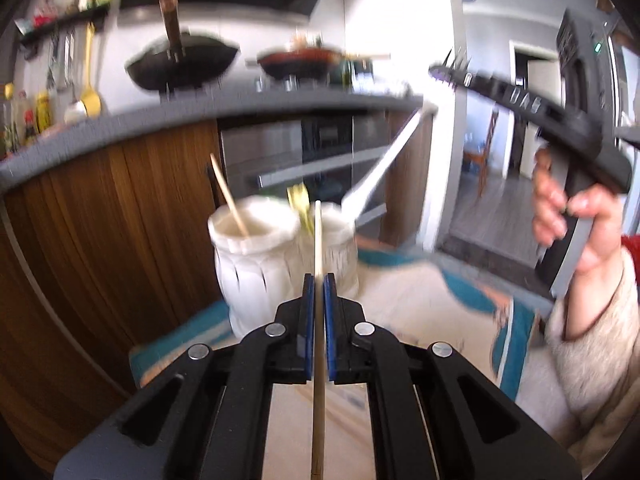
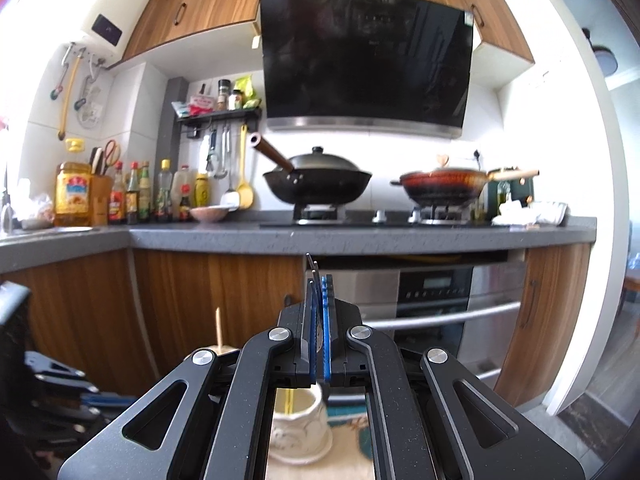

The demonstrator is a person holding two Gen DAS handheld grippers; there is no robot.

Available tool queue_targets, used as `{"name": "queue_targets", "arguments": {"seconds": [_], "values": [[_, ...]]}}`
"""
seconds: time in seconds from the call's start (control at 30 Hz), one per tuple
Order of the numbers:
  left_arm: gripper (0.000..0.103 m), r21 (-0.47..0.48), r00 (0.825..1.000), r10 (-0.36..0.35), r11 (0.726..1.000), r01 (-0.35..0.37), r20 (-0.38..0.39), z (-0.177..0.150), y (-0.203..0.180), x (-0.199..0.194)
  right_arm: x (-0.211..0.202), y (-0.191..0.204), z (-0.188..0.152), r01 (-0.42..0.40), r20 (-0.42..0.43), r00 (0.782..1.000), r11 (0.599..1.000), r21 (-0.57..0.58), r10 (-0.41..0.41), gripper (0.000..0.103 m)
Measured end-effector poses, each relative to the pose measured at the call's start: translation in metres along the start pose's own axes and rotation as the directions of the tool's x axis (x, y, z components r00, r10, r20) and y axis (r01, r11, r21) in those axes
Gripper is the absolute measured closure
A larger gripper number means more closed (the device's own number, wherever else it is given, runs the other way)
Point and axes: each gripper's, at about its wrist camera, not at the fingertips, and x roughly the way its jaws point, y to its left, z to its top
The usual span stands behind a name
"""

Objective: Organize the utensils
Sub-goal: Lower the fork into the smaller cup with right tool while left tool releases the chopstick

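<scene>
Chopstick (image 1: 318,240) pinched in left gripper (image 1: 319,280), tip just short of white holder (image 1: 256,248). Right gripper (image 2: 318,284), clamped on fork (image 2: 316,276), well above holder. Advice: lift tip over rim, aim for compartment already holding stick (image 1: 228,196), lower before letting go.

My left wrist view looks slightly downward, close over the white holder (image 1: 256,256) at frame centre. My right wrist view sits level, facing the stove counter (image 2: 360,236) farther off; both views share the black wok (image 1: 184,62) and holder.
</scene>
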Motion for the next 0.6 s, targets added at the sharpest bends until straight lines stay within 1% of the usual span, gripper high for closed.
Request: {"name": "queue_targets", "arguments": {"seconds": [0.07, 0.1, 0.17, 0.2, 0.27, 0.33, 0.43, 0.53, 0.57, 0.6], "values": [[0.099, -0.035, 0.998, 0.009, 0.999, -0.007, 0.066, 0.012, 0.004, -0.001, 0.006, 0.003, 0.006, 0.024, 0.015, 1.000, 1.000, -0.005, -0.024, 0.100], [0.099, -0.057, 0.996, 0.001, 0.998, 0.004, 0.092, 0.019, 0.009, 0.000, 0.011, 0.005, 0.008, 0.039, 0.025, 0.999, 0.999, 0.000, -0.039, 0.100], [0.099, -0.124, 0.988, -0.019, 0.992, 0.038, 0.151, 0.032, 0.021, 0.007, 0.016, 0.005, 0.008, 0.044, 0.027, 0.999, 0.999, 0.015, -0.044, 0.100], [0.099, -0.150, 0.986, -0.020, 0.988, 0.045, 0.165, 0.036, 0.027, 0.010, 0.019, 0.004, 0.006, 0.045, 0.025, 0.999, 0.999, 0.023, -0.046, 0.100], [0.099, -0.202, 0.986, -0.009, 0.978, 0.044, 0.169, 0.045, 0.039, 0.023, 0.023, 0.004, 0.001, 0.040, 0.013, 0.999, 0.999, 0.019, -0.040, 0.100], [0.099, -0.238, 0.985, -0.015, 0.970, 0.056, 0.172, 0.049, 0.047, 0.034, 0.026, 0.001, -0.004, 0.039, 0.000, 0.999, 0.999, 0.019, -0.039, 0.100], [0.099, -0.279, 0.991, -0.020, 0.959, 0.057, 0.133, 0.050, 0.059, 0.053, 0.030, -0.005, -0.008, 0.037, -0.014, 0.999, 0.999, 0.029, -0.037, 0.100], [0.099, -0.347, 0.982, -0.032, 0.933, 0.097, 0.188, 0.048, 0.072, 0.056, 0.032, -0.012, -0.012, 0.037, -0.018, 0.999, 0.998, 0.050, -0.037, 0.100], [0.099, -0.364, 0.975, -0.042, 0.924, 0.121, 0.218, 0.049, 0.076, 0.057, 0.034, -0.014, -0.012, 0.035, -0.022, 0.999, 0.998, 0.059, -0.034, 0.100], [0.099, -0.367, 0.969, -0.041, 0.921, 0.131, 0.243, 0.051, 0.078, 0.059, 0.035, -0.016, -0.013, 0.030, -0.026, 0.999, 0.997, 0.072, -0.028, 0.100]]}}
